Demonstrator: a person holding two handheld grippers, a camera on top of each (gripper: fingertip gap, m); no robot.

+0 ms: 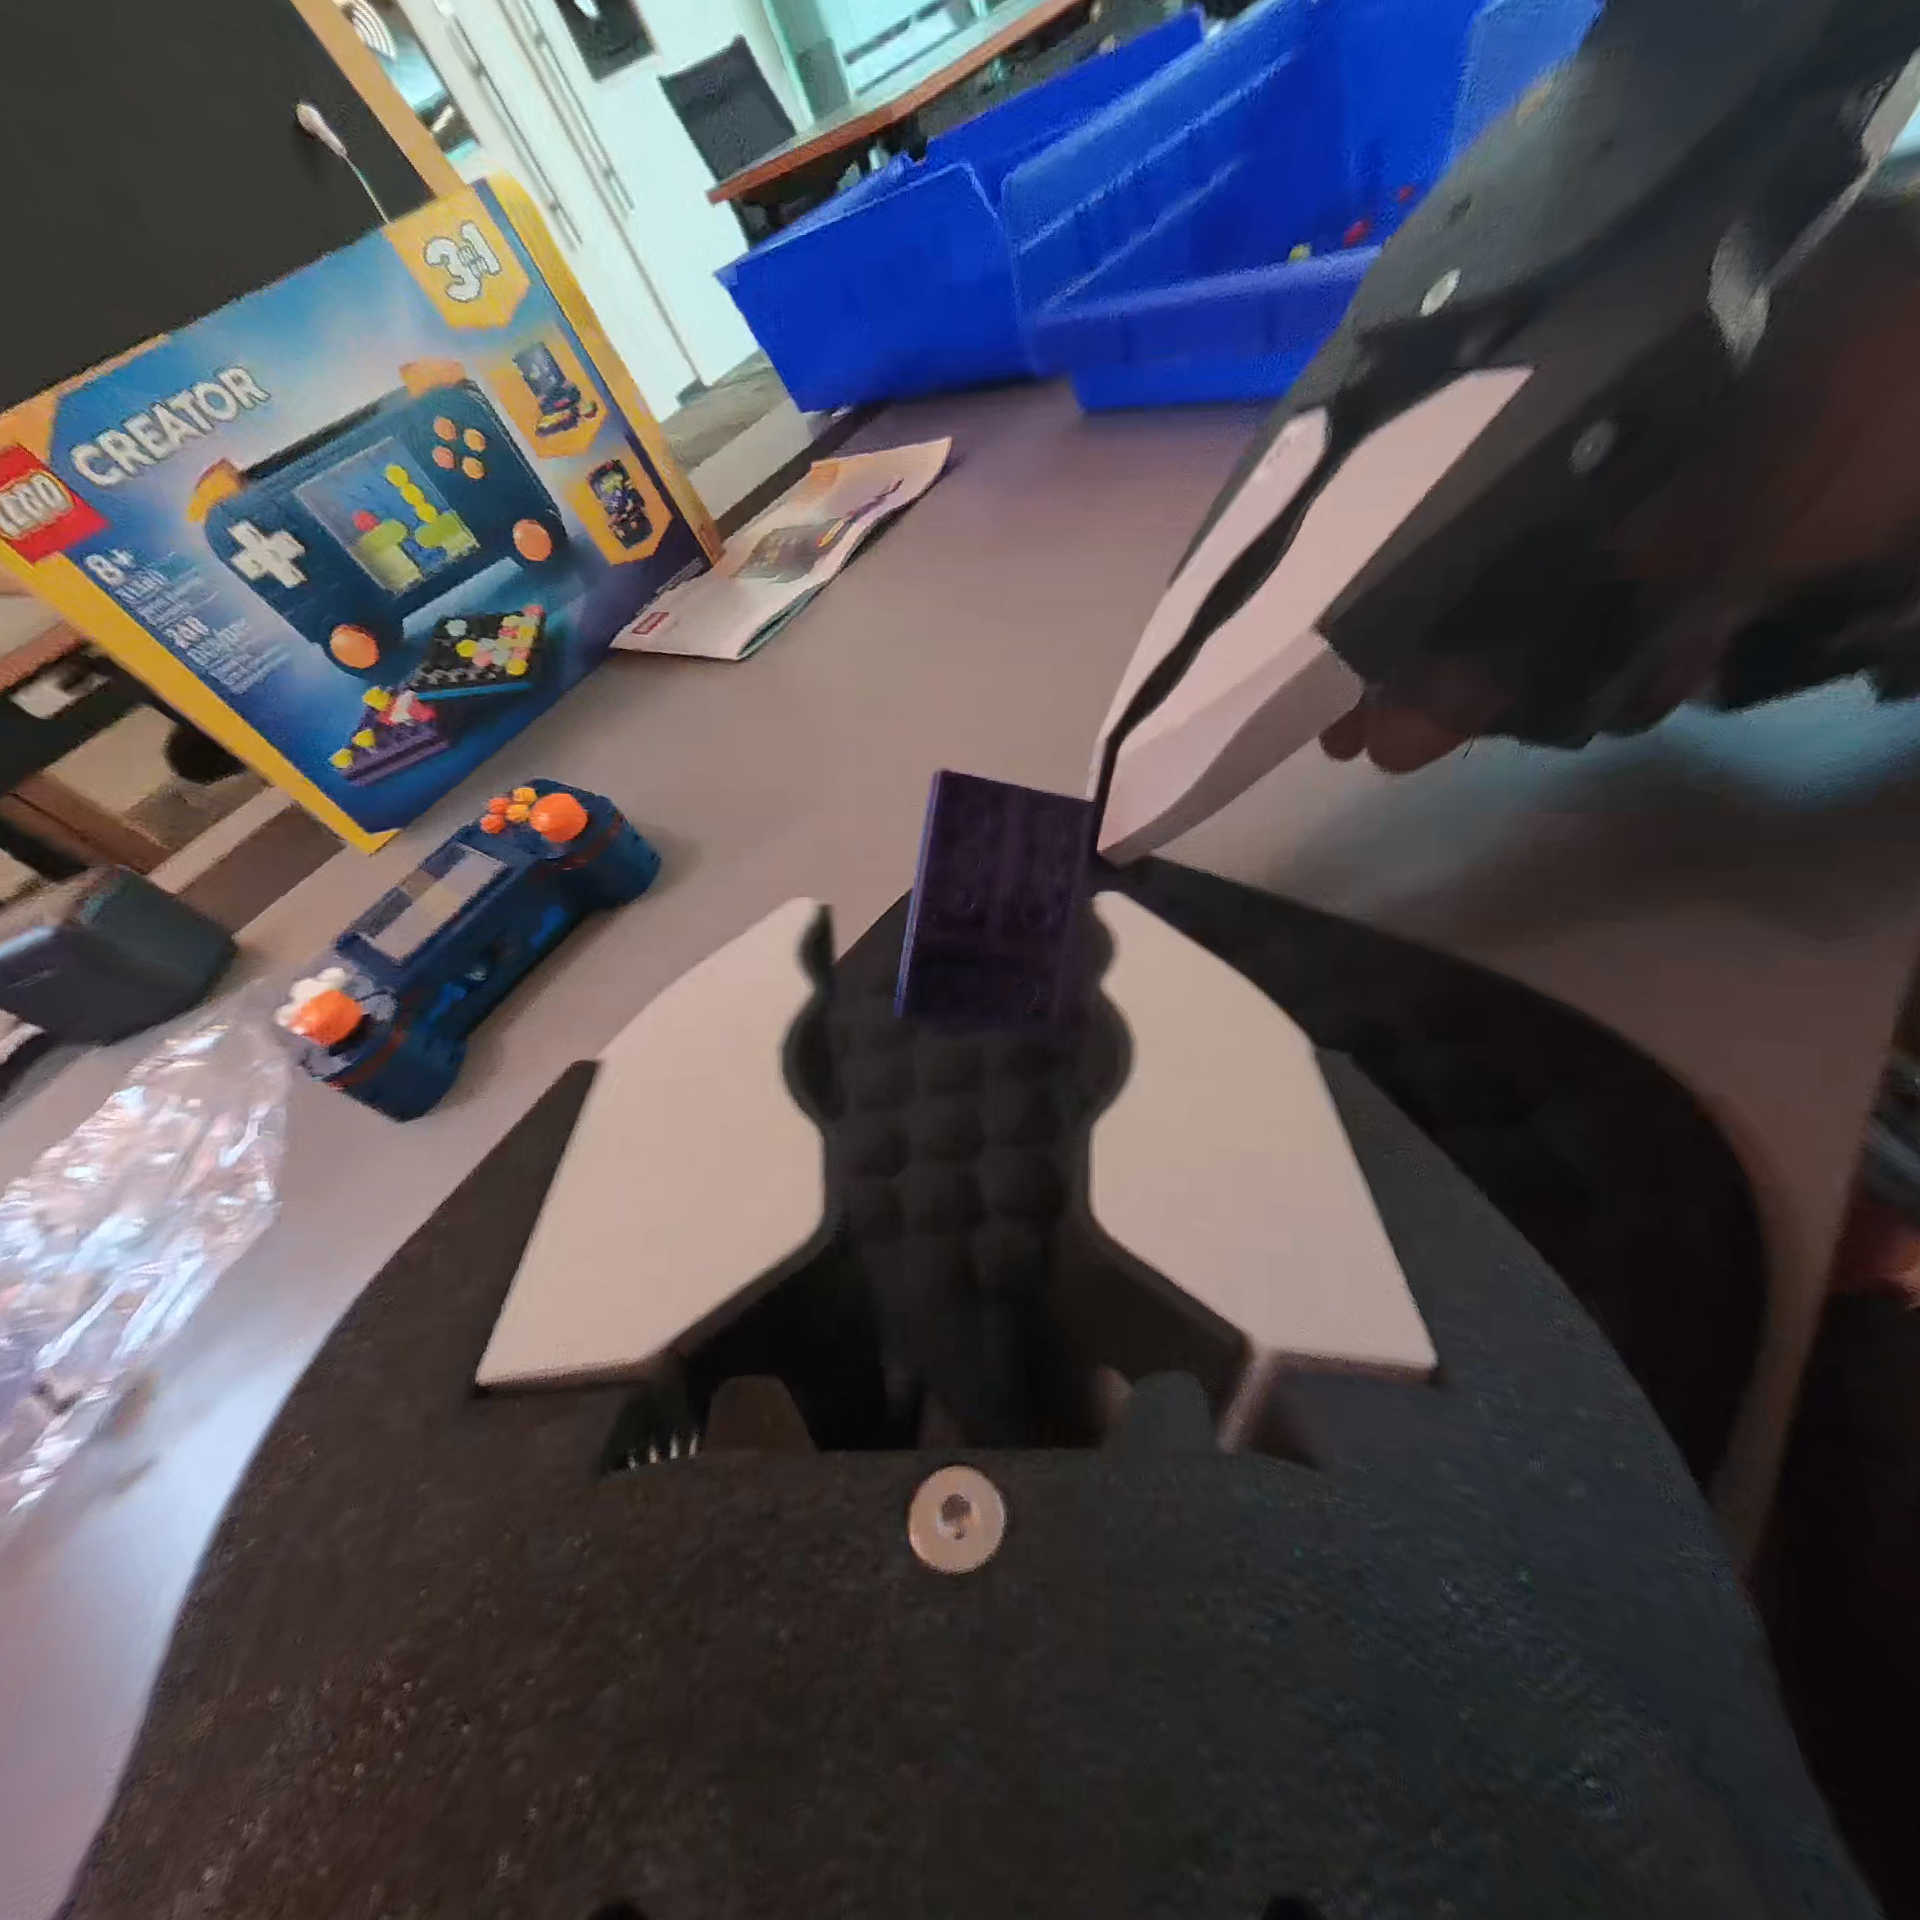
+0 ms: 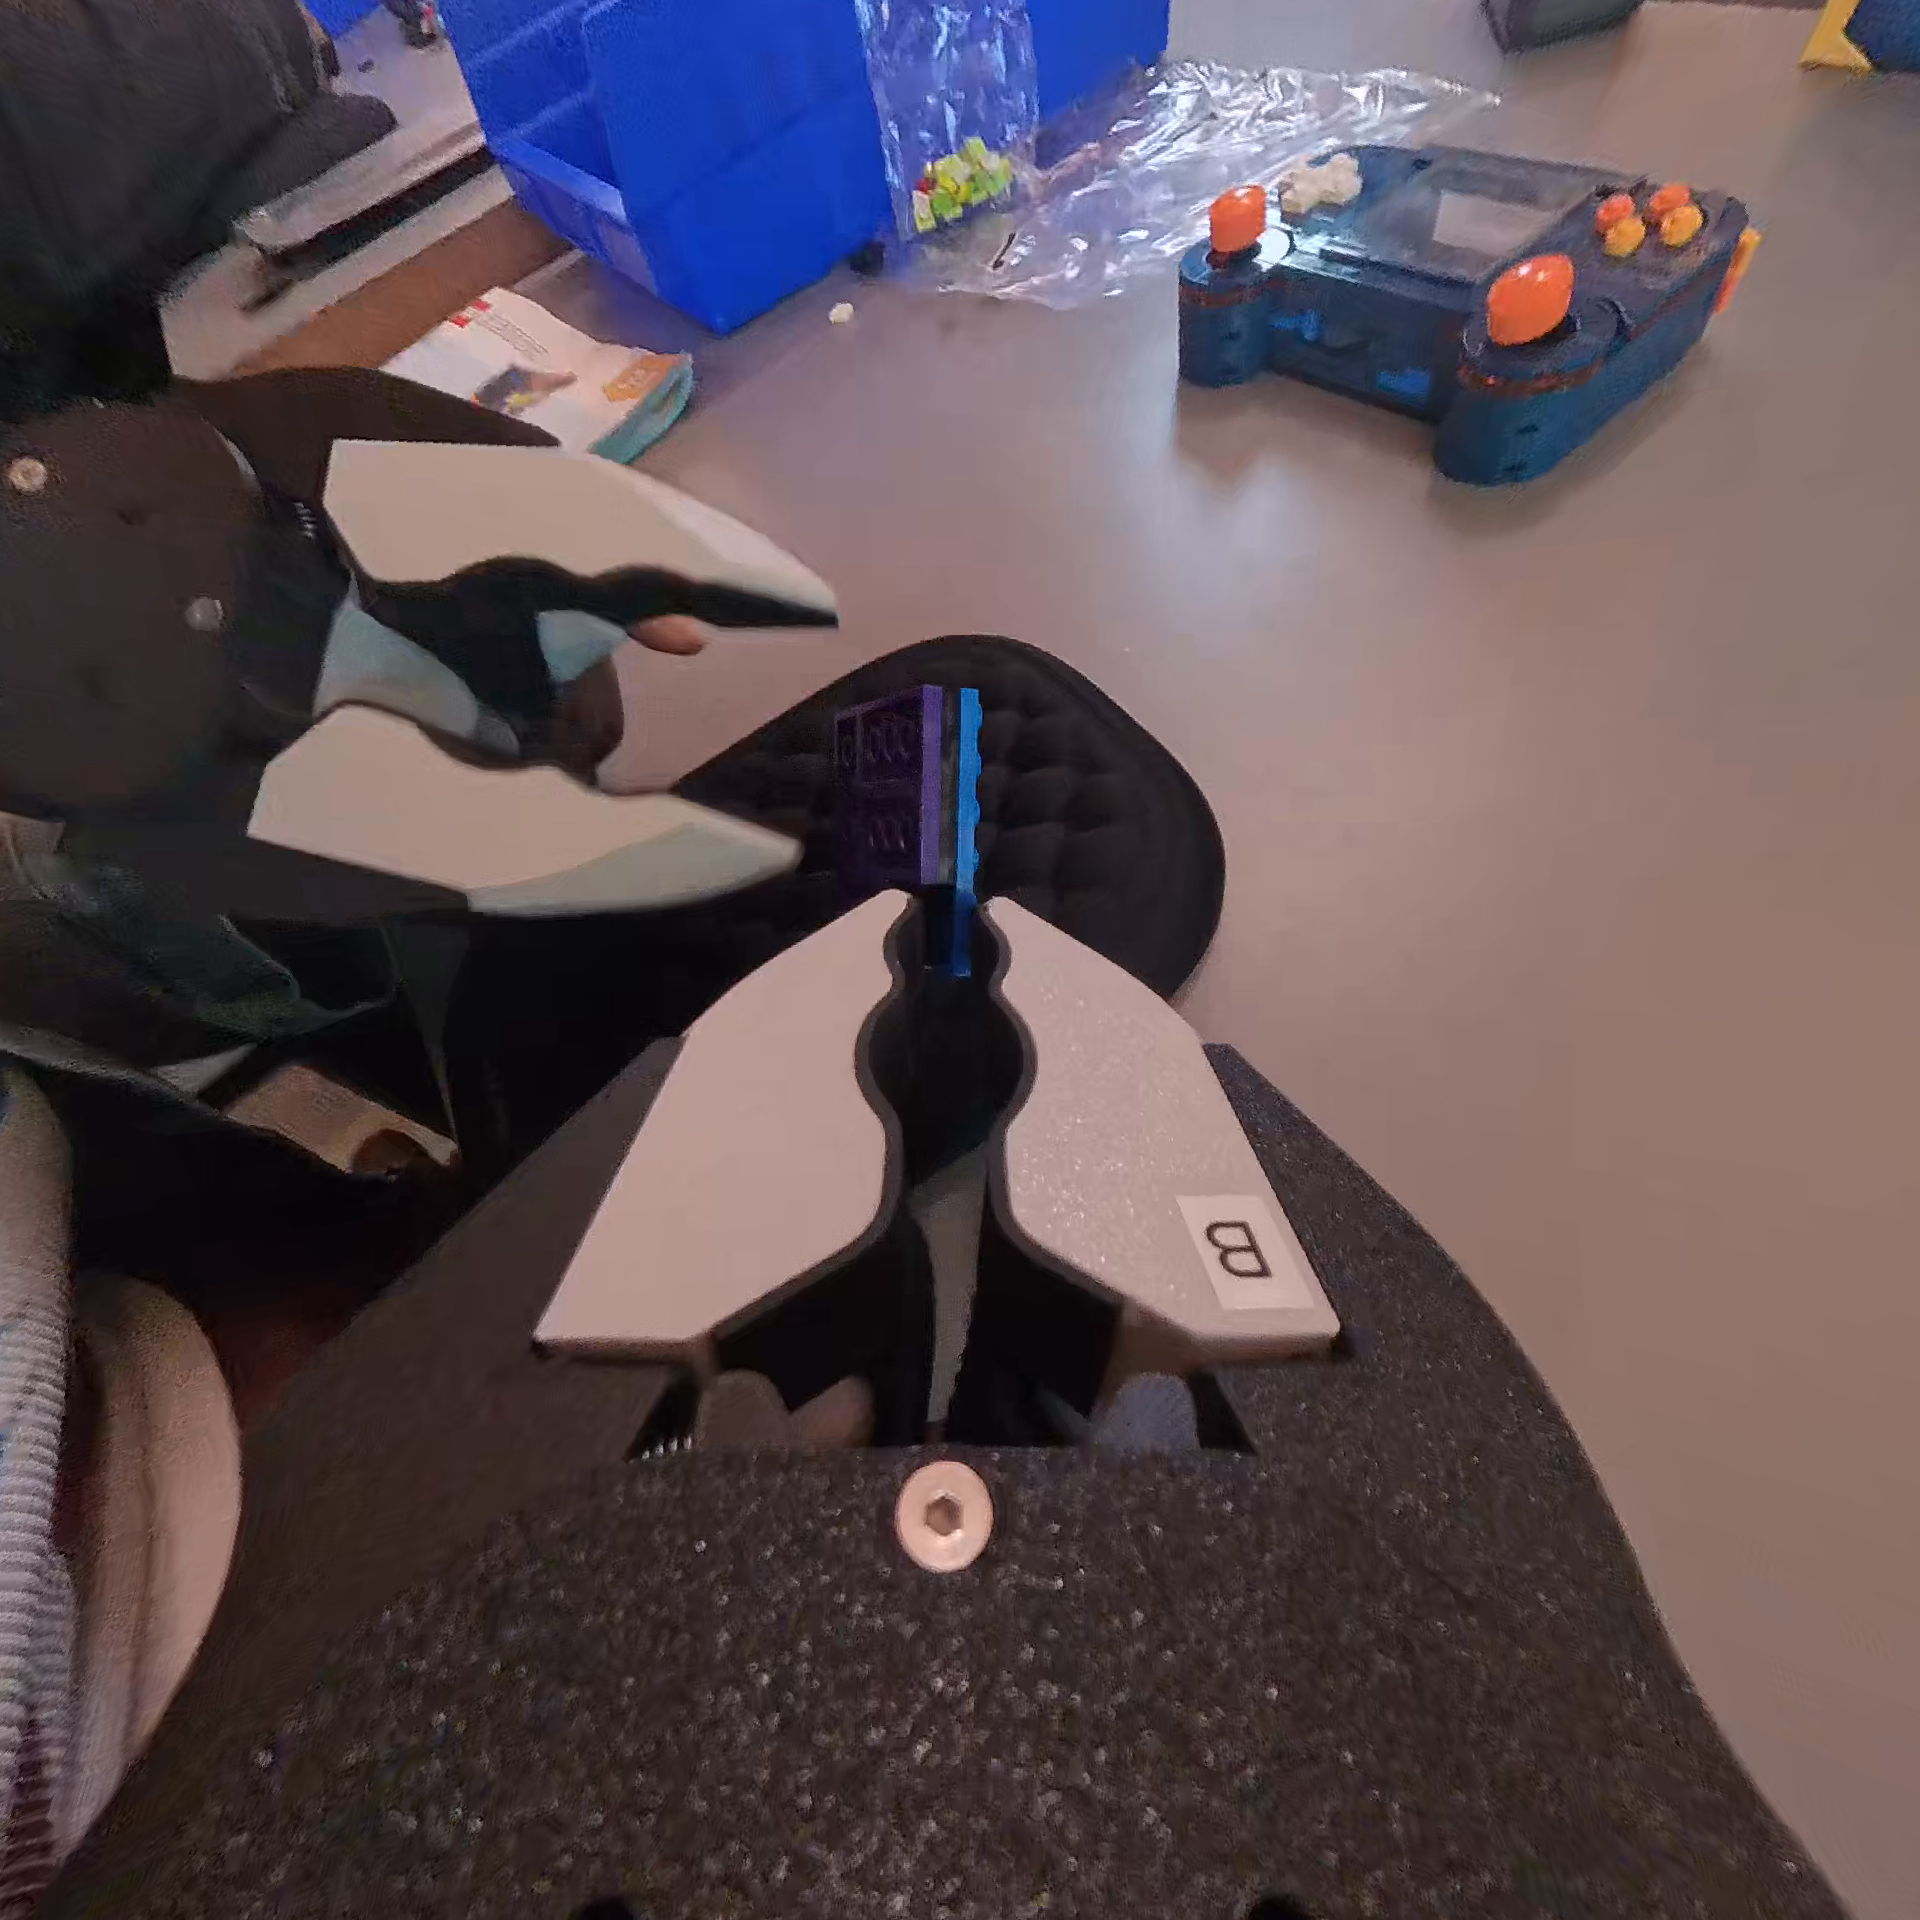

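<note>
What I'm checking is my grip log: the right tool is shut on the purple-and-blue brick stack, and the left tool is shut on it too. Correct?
Not quite. The right tool is shut on the stack, but the left tool is open, jaws apart beside it, as the right wrist view shows.

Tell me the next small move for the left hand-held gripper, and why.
Probably ease the left hand-held gripper a little further onto the brick stack, toward its purple face. Its jaws stand open with the tips close by the stack, not yet gripping it, while the right hand-held gripper is shut on the stack's near end, holding it over the black pad.
</note>
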